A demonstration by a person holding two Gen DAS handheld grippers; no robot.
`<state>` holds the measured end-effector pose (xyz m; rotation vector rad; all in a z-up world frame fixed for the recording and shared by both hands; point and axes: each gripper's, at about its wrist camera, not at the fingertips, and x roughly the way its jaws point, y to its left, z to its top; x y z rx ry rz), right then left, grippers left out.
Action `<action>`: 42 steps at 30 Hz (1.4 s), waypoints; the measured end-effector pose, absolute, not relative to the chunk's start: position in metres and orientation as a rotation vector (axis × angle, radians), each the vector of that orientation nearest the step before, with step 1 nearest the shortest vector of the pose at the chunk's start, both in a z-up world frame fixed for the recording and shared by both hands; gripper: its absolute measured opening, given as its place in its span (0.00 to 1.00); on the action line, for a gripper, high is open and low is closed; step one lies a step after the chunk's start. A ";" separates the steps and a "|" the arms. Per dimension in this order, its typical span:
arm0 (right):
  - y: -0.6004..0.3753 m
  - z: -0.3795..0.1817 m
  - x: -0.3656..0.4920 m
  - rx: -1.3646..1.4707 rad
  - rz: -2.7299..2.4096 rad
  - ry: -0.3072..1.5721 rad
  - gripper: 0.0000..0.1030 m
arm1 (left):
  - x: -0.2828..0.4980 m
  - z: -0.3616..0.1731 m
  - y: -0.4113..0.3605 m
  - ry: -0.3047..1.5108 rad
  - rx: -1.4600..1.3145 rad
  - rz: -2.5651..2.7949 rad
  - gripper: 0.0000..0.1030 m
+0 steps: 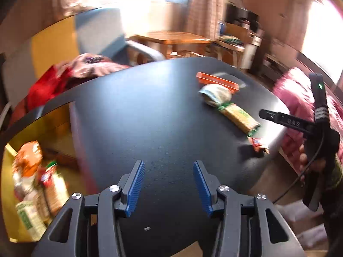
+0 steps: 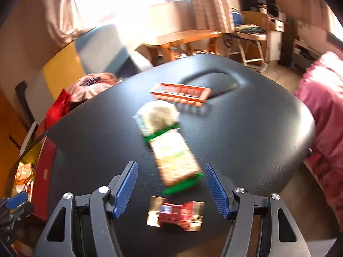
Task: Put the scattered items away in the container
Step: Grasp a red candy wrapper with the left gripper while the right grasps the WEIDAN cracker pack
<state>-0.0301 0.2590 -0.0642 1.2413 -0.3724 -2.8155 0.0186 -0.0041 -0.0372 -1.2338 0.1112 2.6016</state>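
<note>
Red packet [image 2: 175, 216] lying nearest right gripper [image 2: 171, 189], fingers spread wide, holding nothing. Left gripper [image 1: 169, 187] likewise wide, empty. Cracker pack [image 2: 174, 157], bag [image 2: 157, 115], orange tray [image 2: 180, 93] remaining on tabletop [image 2: 246, 139]. Several packets already sitting in container [image 1: 12, 220] at left. Partway done.

Red packet [image 2: 175, 216], green-edged packet [image 2: 174, 158], pale bag [image 2: 157, 115] lie flat on table [image 2: 257, 139].

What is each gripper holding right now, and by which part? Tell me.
Nothing is held. The left gripper is open over bare black table. The right gripper is open too, with the red packet lying loose between its fingers, ungripped.
</note>
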 end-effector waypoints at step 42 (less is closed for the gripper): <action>0.299 -0.115 -0.109 1.403 -2.517 0.127 0.50 | -0.035 -0.080 0.173 0.472 -1.075 2.056 0.54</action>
